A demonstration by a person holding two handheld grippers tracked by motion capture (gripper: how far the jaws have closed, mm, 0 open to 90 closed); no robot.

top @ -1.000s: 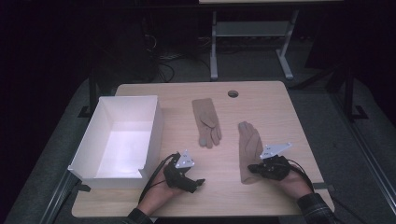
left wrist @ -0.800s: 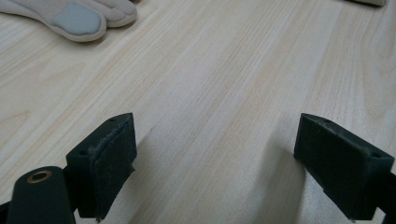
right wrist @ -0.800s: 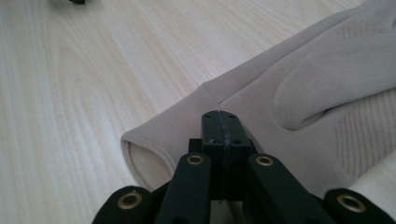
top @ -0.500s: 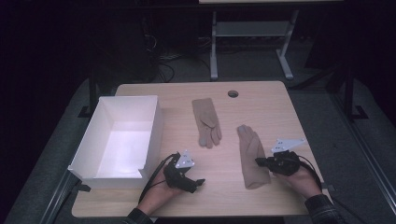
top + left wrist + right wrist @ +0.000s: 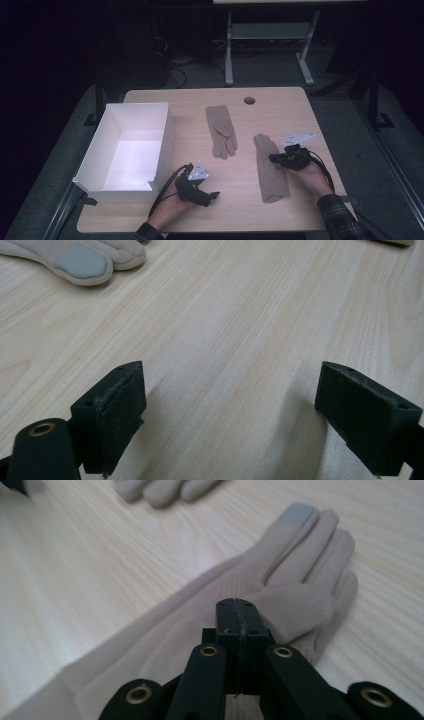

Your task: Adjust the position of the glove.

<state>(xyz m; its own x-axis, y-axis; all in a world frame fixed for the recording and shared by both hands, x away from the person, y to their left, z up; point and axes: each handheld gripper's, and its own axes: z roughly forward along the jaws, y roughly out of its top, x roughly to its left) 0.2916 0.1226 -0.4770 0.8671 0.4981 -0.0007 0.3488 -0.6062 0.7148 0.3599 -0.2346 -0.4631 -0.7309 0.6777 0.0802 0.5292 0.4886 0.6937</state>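
Two beige gloves lie flat on the wooden table. One glove (image 5: 221,129) is in the middle, fingers toward the person, and its grey-tipped fingers (image 5: 80,260) reach into the left gripper view. The other glove (image 5: 270,175) (image 5: 300,555) lies to its right, cuff toward the front edge. My right gripper (image 5: 272,159) (image 5: 238,611) is shut. Its joined tips sit low over this glove's thumb area, and I see no fabric between them. My left gripper (image 5: 212,197) (image 5: 235,415) is open over bare wood near the front edge, with nothing between its jaws.
An open white box (image 5: 135,106) stands at the table's left, close to my left hand. A round cable hole (image 5: 249,100) sits near the far edge. The table top (image 5: 310,115) ends just right of my right hand.
My right gripper has moved away from the front edge along the right glove's side, staying shut. That glove shifted slightly at first. My left gripper has stayed put.
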